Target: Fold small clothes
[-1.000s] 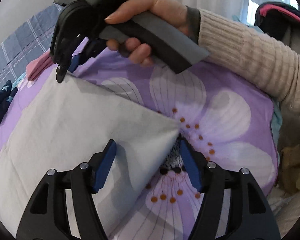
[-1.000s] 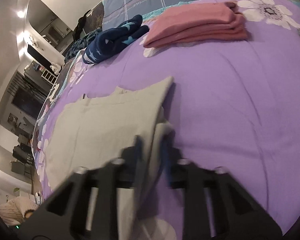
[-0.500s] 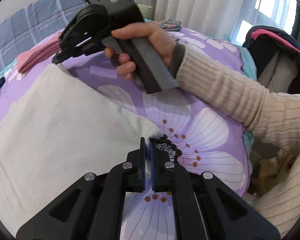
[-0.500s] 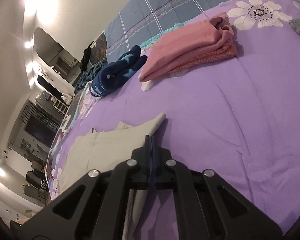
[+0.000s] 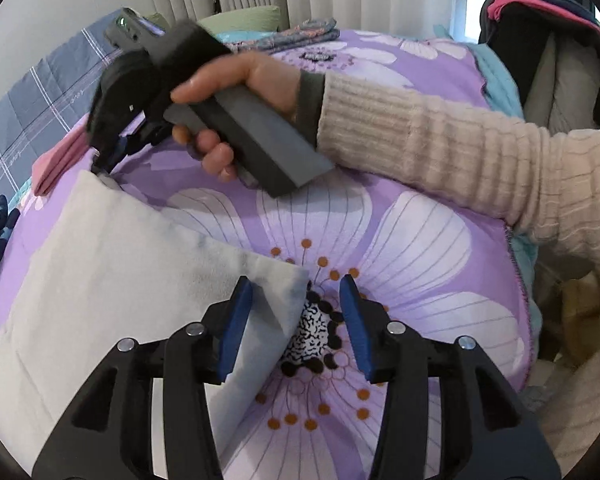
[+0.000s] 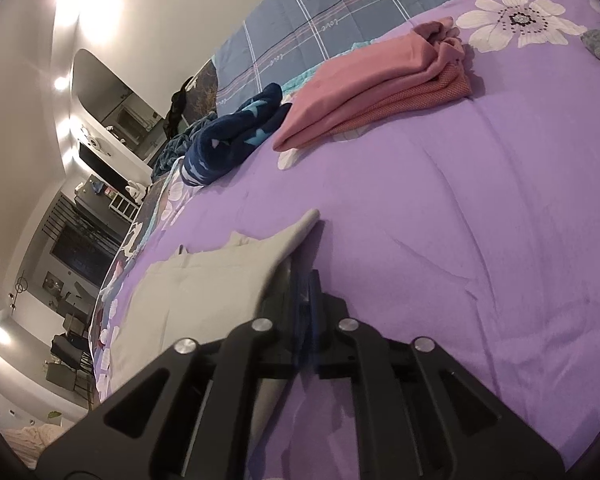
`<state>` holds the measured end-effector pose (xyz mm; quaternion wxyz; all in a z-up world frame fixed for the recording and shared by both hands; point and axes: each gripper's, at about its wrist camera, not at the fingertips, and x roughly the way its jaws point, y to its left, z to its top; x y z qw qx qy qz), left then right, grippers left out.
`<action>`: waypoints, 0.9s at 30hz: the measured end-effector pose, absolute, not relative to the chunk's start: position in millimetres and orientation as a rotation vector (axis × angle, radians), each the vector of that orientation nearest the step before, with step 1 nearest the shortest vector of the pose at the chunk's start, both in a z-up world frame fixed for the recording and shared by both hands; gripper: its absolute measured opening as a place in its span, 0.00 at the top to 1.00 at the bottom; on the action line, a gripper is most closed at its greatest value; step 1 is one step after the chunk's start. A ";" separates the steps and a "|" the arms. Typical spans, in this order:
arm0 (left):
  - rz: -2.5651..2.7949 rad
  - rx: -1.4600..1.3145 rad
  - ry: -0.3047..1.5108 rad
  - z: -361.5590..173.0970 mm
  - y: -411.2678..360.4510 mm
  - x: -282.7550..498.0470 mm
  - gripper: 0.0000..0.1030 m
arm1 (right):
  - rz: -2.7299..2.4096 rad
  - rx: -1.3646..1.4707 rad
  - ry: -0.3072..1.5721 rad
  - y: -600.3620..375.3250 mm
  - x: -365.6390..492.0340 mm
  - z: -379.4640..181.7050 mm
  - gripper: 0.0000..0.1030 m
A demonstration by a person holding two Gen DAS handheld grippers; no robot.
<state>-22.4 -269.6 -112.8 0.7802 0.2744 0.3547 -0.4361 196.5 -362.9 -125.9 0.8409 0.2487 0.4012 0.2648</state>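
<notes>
Flanking grey garment (image 5: pixel 112 280) corner: left gripper (image 5: pixel 296 320) parted; right gripper (image 6: pixel 302 280) nearly closed; pink stack (image 6: pixel 376 96) beyond.

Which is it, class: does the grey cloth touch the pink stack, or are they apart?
Apart. The right wrist view shows a stretch of bare purple bedding between the grey cloth and the pink stack.

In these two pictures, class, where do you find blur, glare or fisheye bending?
Left wrist view: the right gripper is smeared by motion; the curtains glow with daylight. Right wrist view: ceiling lights flare on the wall, the gripper's fingertips are blurred, the purple bedspread bulges.
</notes>
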 end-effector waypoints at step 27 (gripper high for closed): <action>-0.996 0.396 0.770 -105.3 -239.7 -21.1 0.72 | 0.355 0.425 0.836 -374.2 201.5 -127.1 1.00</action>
